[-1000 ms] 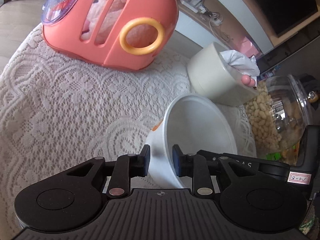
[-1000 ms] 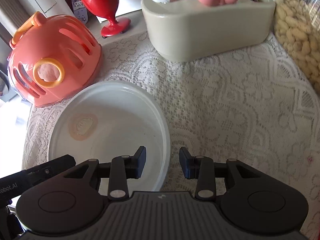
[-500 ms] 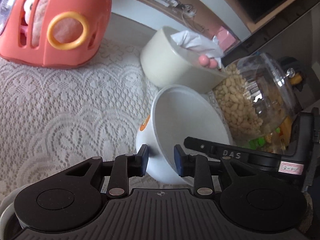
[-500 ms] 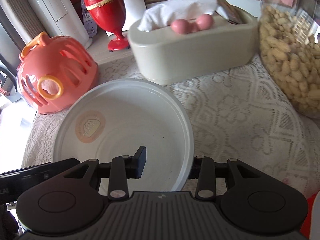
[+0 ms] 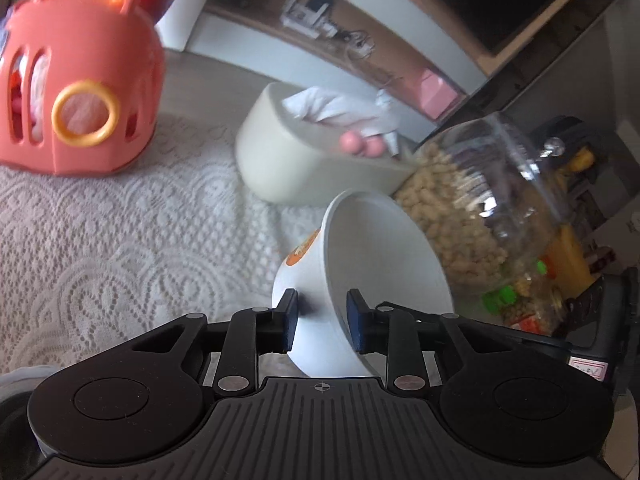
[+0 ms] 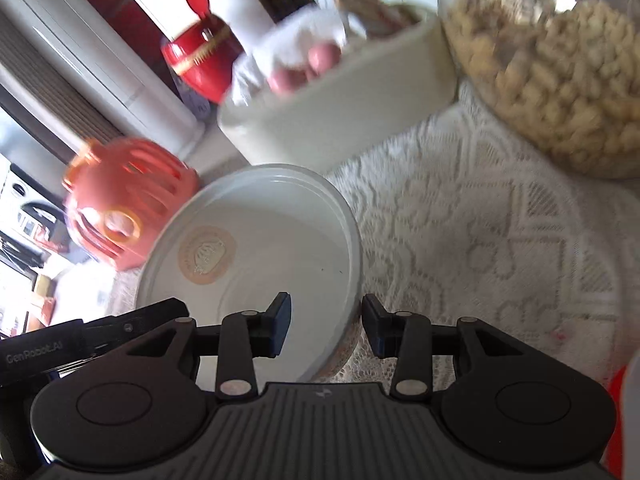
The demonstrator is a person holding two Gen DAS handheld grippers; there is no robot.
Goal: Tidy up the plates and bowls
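step: carrying white bowl (image 5: 384, 272), tilted, lower ctr above lace cloth (image 5: 120, 240) | L gripper (image 5: 322, 318) pinching rim | R gripper (image 6: 324, 330) straddles rim, jaws apart, contact unclear | next: level bowl, find stack spot

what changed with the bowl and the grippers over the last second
The left gripper stayed clamped on the white bowl wall and carried it, tilted, toward the peanut jar. The right gripper, open beside the rim a second ago, now straddles it, one finger inside; not visibly closed. The tissue box and orange carrier stayed on the lace cloth.
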